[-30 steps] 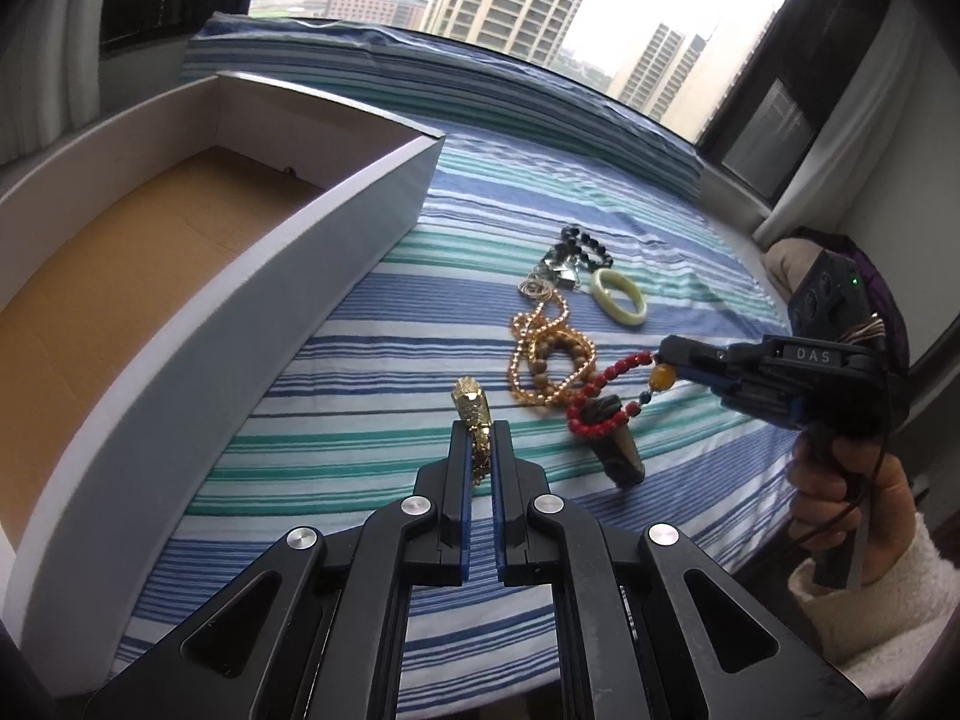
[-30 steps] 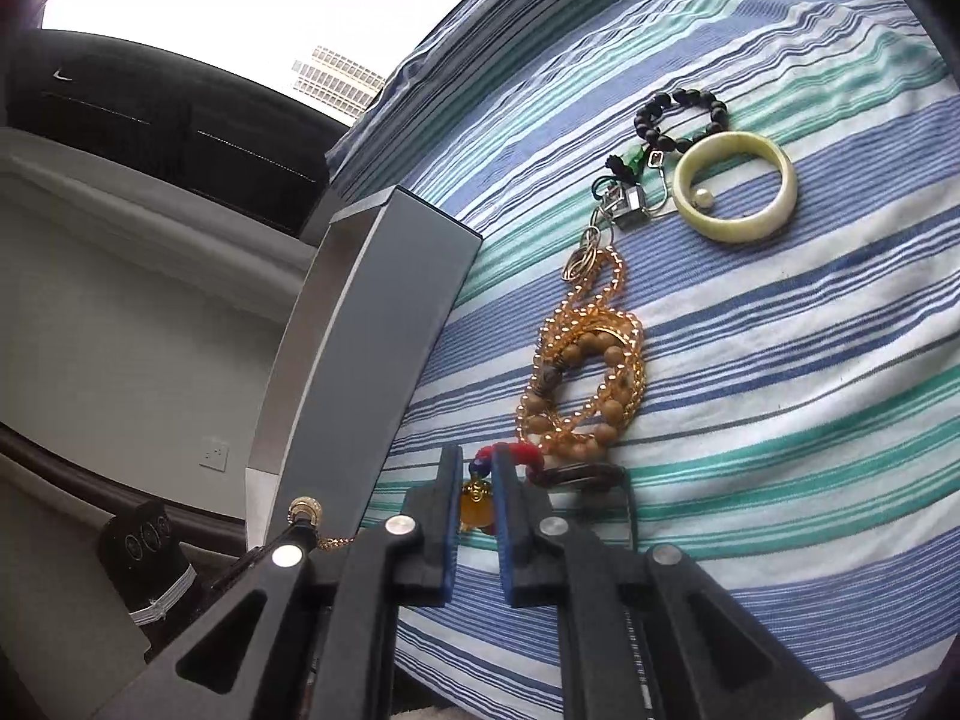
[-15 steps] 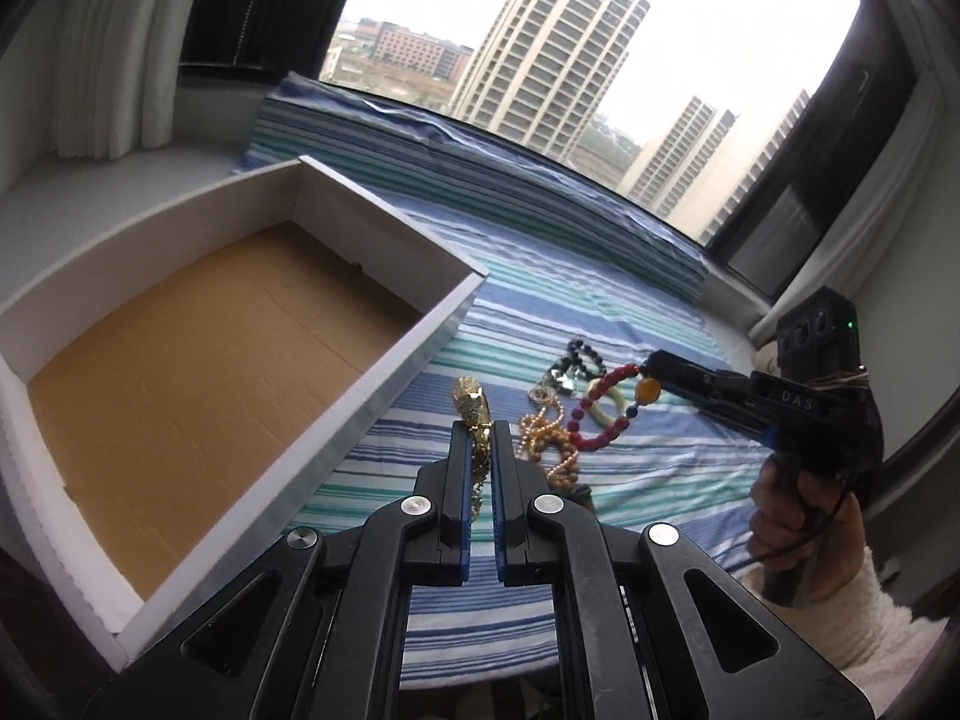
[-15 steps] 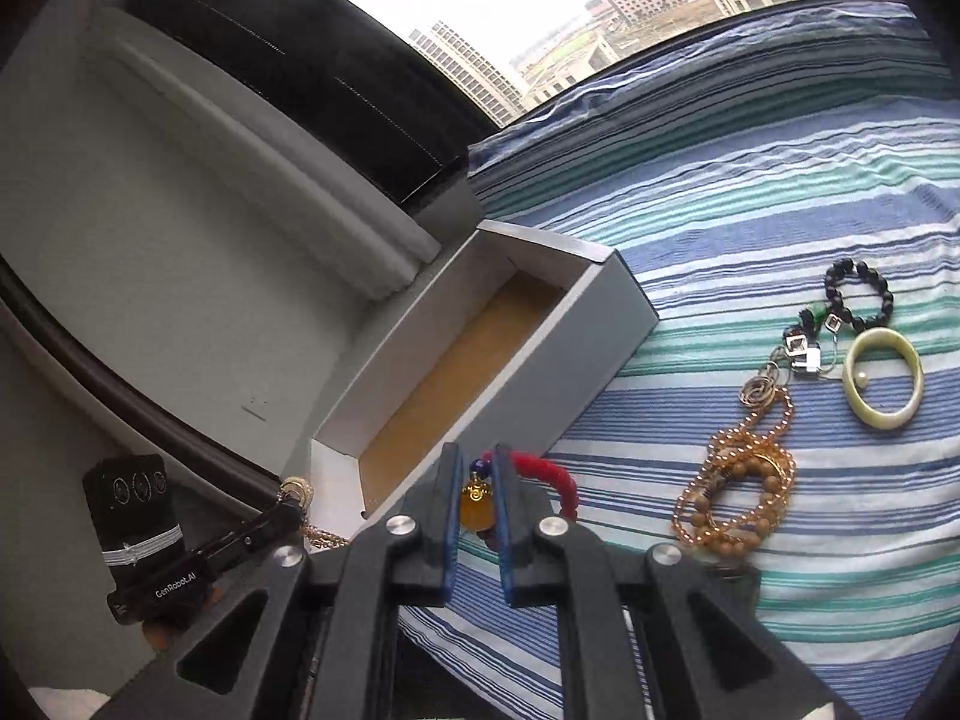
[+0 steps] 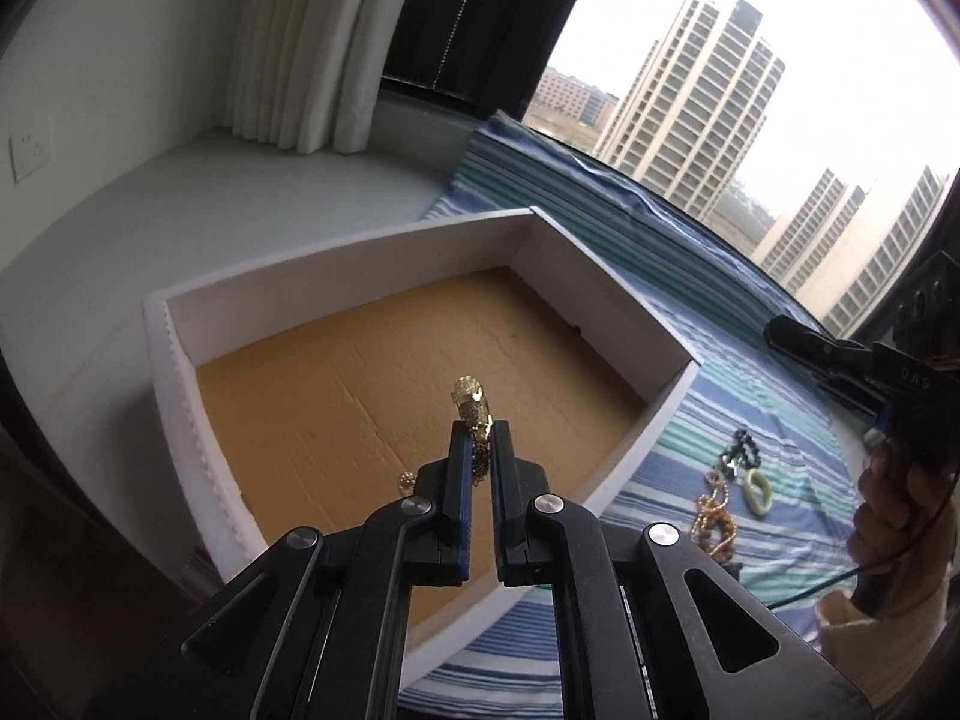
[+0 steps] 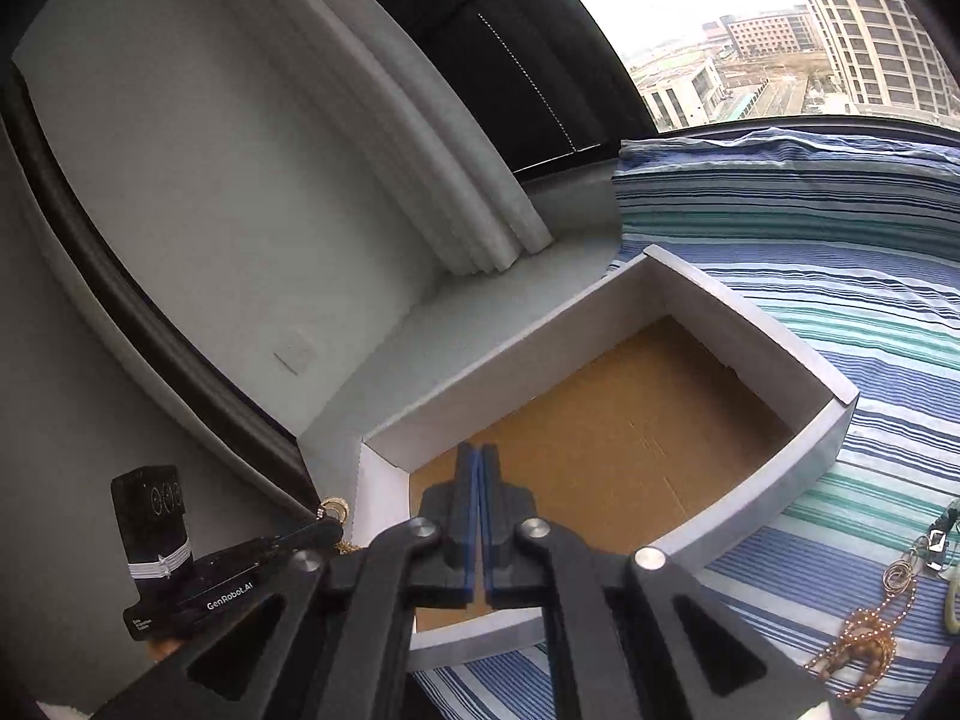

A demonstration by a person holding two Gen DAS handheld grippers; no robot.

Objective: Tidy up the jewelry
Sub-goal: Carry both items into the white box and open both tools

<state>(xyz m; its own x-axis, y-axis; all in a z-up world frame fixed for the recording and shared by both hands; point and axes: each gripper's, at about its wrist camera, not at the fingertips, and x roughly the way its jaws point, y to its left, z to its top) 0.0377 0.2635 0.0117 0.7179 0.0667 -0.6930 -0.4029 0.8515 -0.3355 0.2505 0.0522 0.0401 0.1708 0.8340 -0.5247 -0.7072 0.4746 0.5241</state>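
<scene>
Risk: gold chain snagging on release

Snag is the main worry: left tool (image 5: 477, 438) is clenched on a gold chain piece (image 5: 471, 409), poised over the cardboard box (image 5: 606, 282) floor; links dangling between the pads may catch and drag out on release. Right tool (image 6: 480, 474) reads pressed together at the box's near corner; the red bracelet isn't visible in it, so I can't tell if it holds anything. Remaining jewelry pile (image 5: 729, 495) lies on the striped bedspread (image 5: 708, 354), beside the box.
</scene>
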